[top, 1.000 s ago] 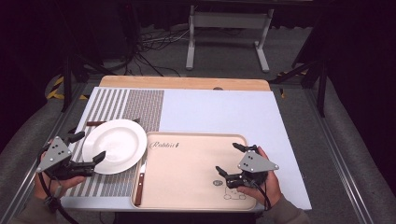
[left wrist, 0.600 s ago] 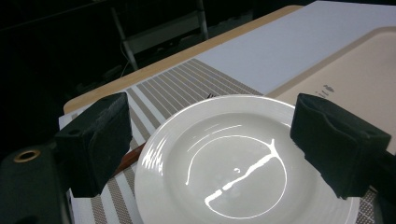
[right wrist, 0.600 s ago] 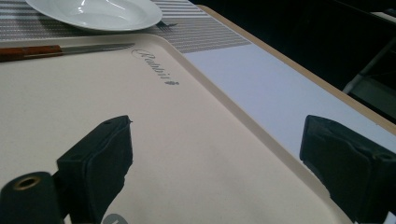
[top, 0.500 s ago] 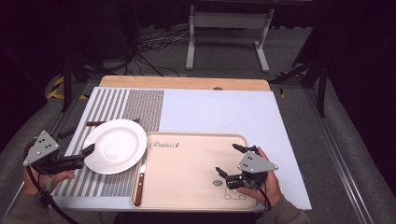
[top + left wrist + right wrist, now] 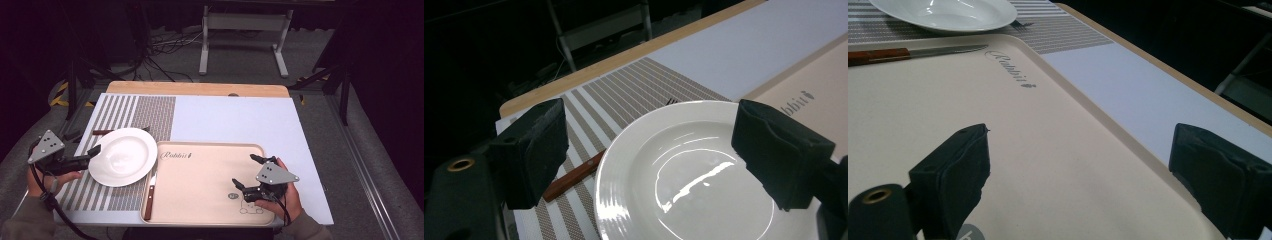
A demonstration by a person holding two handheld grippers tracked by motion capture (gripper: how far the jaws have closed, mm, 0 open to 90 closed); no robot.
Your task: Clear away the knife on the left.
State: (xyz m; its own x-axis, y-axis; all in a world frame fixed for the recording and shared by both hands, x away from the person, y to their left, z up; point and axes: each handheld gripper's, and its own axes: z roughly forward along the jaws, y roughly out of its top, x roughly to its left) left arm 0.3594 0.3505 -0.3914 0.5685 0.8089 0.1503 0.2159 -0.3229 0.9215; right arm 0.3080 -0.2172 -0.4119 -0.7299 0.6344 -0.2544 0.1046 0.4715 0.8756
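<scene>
Both grippers released, nothing grasped.
Left gripper (image 5: pixel 93 150) beside plate (image 5: pixel 122 156); knife (image 5: pixel 150 195) on tray (image 5: pixel 200 200); right gripper (image 5: pixel 247 172) above tray.

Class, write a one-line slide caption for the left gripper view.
Open left claw faces a white plate on a striped placemat, a wooden-handled utensil beside it.

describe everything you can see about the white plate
The white plate is round, glossy and looks ceramic, with a broad rim and a shallow well that catches bright reflections. It is empty and lies flat and upright on the striped placemat, its right edge meeting the beige tray. A wooden-handled utensil pokes out from under its far side. The left gripper sits open at its left rim, apparently not gripping it.
</scene>
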